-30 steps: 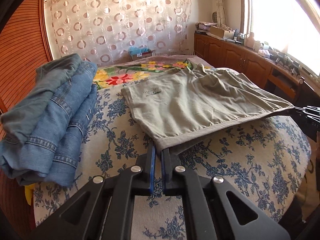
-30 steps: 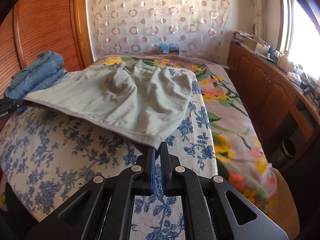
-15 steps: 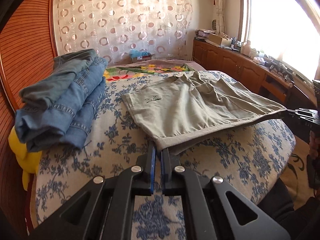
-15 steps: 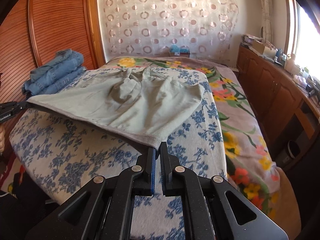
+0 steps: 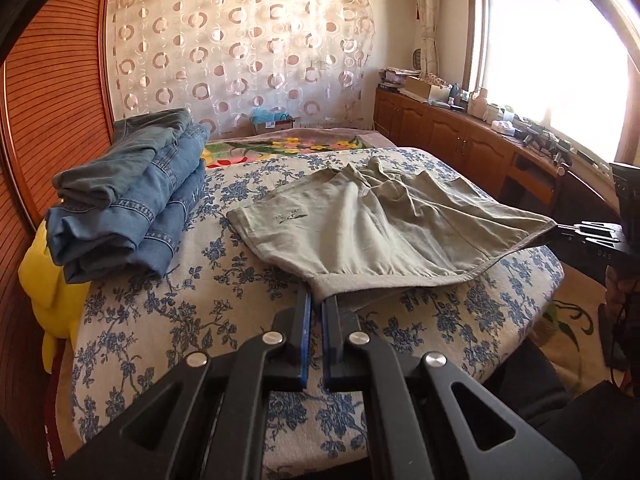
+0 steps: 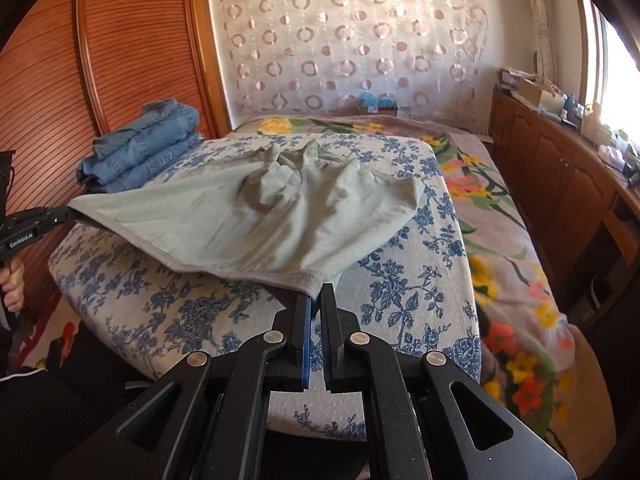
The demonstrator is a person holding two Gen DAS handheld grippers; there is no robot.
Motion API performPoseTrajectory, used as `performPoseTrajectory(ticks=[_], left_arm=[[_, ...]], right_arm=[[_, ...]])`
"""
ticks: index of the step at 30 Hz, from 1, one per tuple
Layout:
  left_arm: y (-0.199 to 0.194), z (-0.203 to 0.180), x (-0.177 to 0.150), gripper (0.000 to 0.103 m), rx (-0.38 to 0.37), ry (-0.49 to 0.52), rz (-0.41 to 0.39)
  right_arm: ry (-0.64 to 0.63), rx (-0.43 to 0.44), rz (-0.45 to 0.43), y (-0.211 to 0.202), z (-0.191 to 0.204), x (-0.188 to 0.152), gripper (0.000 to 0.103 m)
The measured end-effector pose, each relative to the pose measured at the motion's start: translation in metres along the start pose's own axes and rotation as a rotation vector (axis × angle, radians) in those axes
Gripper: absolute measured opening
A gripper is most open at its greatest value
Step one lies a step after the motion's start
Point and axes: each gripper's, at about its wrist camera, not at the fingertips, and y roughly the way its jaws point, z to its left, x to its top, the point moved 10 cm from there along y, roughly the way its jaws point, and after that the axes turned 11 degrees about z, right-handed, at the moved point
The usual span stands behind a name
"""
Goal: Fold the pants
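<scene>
Bed (image 5: 168, 320), blue-flowered cover, carries everything. At its left edge, against the slatted wood wall, a stack of folded jeans (image 5: 132, 200) with a yellow item (image 5: 48, 292) under and behind it. Far end of the bed shows a second, bright-flowered blanket (image 6: 500, 216).

Pants (image 5: 360, 228): grey-green, short-legged, spread across the middle of the bed. The hemmed waist edge faces the near edge of the bed and is lifted off the cover; the legs trail away toward the far end and lie bunched at the crotch. Long axis of the held edge runs side to side, parallel to the near bed edge.

Left gripper (image 5: 316, 300): clenched on the left corner of that waist edge, cloth pinched between the blue pads. Right gripper (image 6: 316, 296): clenched likewise on the right corner. Each shows in the other's view at the far end of the same hem, which sags a little between them.

Judgement: garment lies straight ahead of both grippers, neither hand nearer. The fold will likely carry the waist edge forward over the legs toward the far end, both hands travelling together to keep the hem square. The crumpled centre may fold in untidily.
</scene>
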Motion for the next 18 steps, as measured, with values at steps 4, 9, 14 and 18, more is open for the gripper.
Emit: performPoseTrajectory(ticks=[4,9,14,18], left_arm=[[-0.008,-0.001,-0.010,0.001,0.003,0.001,0.002],[-0.014,-0.006,-0.023,0.001,-0.007,-0.001,0.014],[-0.009,-0.008,-0.037,0.001,-0.009,-0.012,0.039],[0.000,-0.006,-0.044,0.001,-0.021,-0.033,0.059]], right_arm=[[0.003,0.002,-0.004,-0.007,0.002,-0.004,0.002],[0.008,0.001,0.005,-0.016,0.003,-0.017,0.002],[0.022,0.006,0.017,-0.021,0.000,-0.030,0.002],[0.038,0.005,0.039,-0.012,-0.002,-0.036,0.002]])
